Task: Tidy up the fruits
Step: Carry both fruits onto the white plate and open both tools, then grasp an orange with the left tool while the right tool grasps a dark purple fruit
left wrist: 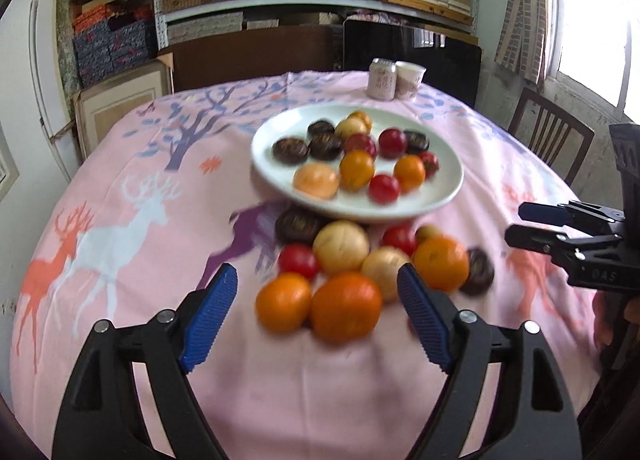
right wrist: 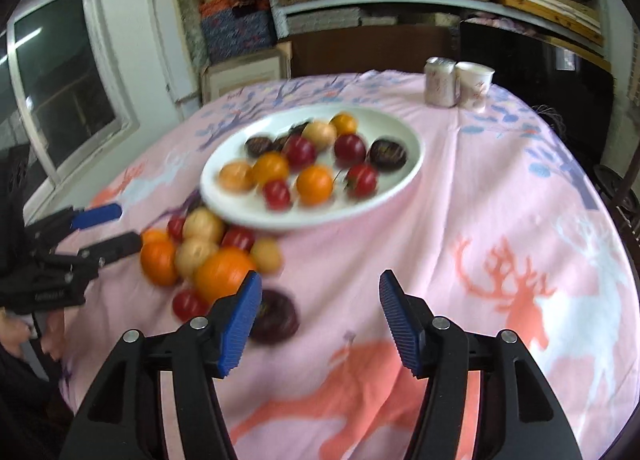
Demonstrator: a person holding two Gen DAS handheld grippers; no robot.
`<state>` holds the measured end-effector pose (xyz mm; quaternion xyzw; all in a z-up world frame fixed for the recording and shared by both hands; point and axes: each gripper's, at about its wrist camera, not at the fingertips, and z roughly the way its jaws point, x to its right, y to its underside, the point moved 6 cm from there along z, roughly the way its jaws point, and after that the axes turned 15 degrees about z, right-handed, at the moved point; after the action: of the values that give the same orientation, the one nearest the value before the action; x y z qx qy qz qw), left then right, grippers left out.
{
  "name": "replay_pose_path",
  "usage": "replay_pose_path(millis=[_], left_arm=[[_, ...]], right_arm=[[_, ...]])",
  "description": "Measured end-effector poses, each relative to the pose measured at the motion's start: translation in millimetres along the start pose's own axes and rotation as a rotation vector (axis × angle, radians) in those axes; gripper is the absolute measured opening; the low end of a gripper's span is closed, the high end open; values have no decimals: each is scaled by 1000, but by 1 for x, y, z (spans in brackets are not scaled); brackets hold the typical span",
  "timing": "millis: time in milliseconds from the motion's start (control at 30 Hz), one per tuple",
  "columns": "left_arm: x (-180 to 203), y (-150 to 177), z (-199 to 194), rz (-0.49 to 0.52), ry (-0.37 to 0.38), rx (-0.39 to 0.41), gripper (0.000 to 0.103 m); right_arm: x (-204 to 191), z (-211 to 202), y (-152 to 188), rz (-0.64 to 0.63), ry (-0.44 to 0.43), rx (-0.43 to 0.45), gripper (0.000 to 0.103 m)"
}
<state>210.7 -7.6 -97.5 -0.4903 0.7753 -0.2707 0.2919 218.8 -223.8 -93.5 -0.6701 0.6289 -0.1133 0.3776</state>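
Loose fruit pile (left wrist: 352, 268) lay on table (left wrist: 320, 400) before the plate (left wrist: 280, 128). Left tongs (left wrist: 318, 300) wide, right tongs (right wrist: 320, 314) half-open, both empty. Oranges (left wrist: 346, 306) judged firm, round, roll-prone: grip across middle

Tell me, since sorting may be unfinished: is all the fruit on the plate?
No. A pile of fruit lies on the tablecloth beside the plate.
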Motion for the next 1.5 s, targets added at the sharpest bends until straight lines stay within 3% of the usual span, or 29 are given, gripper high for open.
replay_pose_path(millis=[167,433,500,533,833,1033,1133,1233,1500], left_arm=[[-4,30,2,-45,24,-38,80],[5,33,5,-6,25,-51,80],[7,31,9,2,22,-60,80],[8,30,10,4,21,-66,80],[31,17,19,51,51,-60,79],[32,11,26,40,56,-71,78],[27,12,25,34,38,-74,67],[29,15,24,59,53,-93,43],[33,19,32,79,28,-137,43]], right_arm=[[-17,12,25,-72,13,-63,62],[-35,37,25,-98,37,-127,61],[-35,43,25,-80,20,-158,51],[-34,44,25,-73,26,-157,41],[-11,35,18,91,-68,-137,41],[-12,30,19,96,-88,-122,41],[-9,29,19,112,-107,-124,41],[-9,28,19,121,-124,-123,41],[-9,28,19,130,-144,-127,41]])
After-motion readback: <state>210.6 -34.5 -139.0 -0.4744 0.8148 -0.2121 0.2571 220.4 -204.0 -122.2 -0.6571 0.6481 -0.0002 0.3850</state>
